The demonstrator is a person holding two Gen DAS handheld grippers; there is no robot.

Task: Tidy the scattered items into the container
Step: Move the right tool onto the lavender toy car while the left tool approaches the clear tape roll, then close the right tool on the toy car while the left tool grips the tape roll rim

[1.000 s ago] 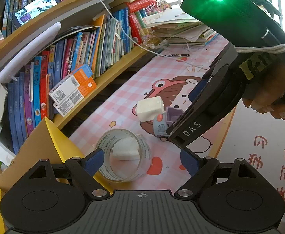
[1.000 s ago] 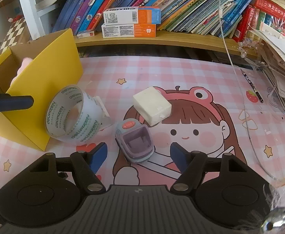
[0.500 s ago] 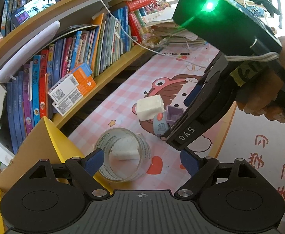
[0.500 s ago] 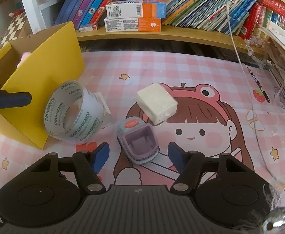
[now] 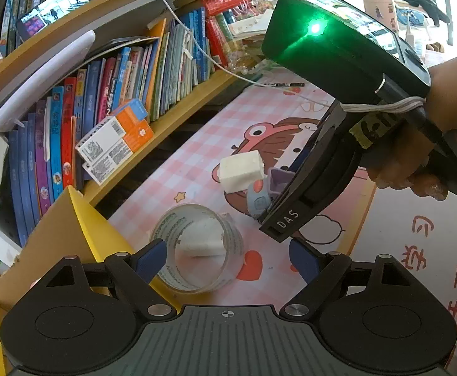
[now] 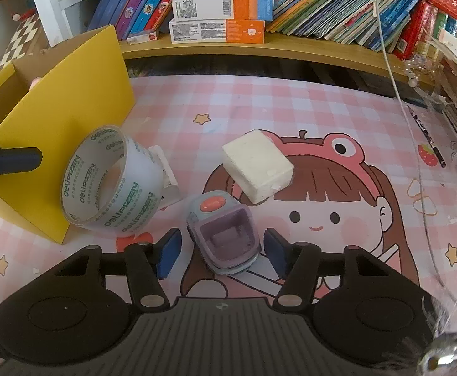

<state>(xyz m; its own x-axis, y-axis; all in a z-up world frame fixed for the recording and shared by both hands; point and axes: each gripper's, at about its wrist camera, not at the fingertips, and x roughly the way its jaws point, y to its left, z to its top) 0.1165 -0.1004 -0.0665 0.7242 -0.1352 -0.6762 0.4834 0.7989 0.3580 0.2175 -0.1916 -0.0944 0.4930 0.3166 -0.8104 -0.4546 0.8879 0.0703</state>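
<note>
Our right tongs (image 6: 220,249) are closing round the small purple-grey gadget (image 6: 220,235) on the pink tabletop (image 6: 291,106), pads not yet touching, so it can be lifted w/o nudging the white block (image 6: 257,169) leaning just beyond. Our left tongs (image 5: 225,260) hang wide, empty, above the tape roll (image 5: 197,247), probably next. Yellow box (image 6: 59,144), the container, waits at left beside the roll.
</note>
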